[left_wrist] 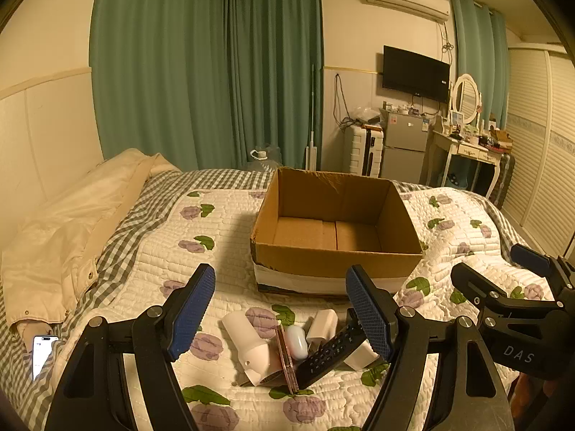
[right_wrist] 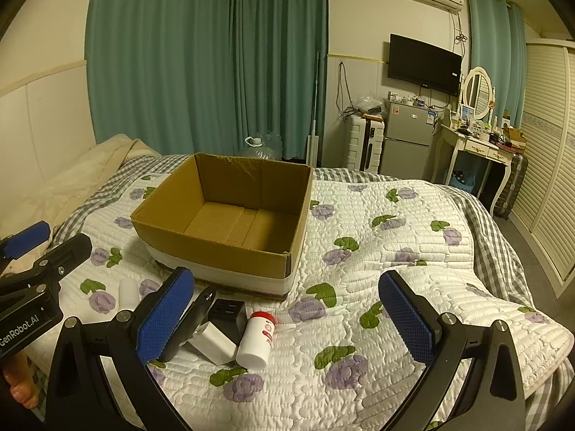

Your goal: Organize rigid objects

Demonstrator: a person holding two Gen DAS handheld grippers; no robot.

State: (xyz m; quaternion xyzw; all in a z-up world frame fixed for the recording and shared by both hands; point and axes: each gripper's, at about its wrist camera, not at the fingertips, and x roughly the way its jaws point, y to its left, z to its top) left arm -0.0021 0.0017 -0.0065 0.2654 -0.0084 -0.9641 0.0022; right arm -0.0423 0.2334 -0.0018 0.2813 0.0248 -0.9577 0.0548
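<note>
Nothing is packed yet: both the left gripper (left_wrist: pixel 280 312) and right gripper (right_wrist: pixel 287 318), spread wide and holding nothing, hover over small items like a remote control (left_wrist: pixel 329 353) and pill bottle (right_wrist: pixel 257 341), with the empty cardboard box (left_wrist: pixel 334 258) just ahead.

Warm, yellowish indoor light fills the room, dim enough that colours look muddy. It falls from above and from the right, so the cardboard box (left_wrist: pixel 336 231) throws a soft shadow leftward across the quilt (left_wrist: pixel 230 222). Both fisheye views bend the walls and curtains (right_wrist: pixel 205 57) near the edges, with black vignetting in the corners. The phone screen (left_wrist: pixel 43 353) glares white.
</note>
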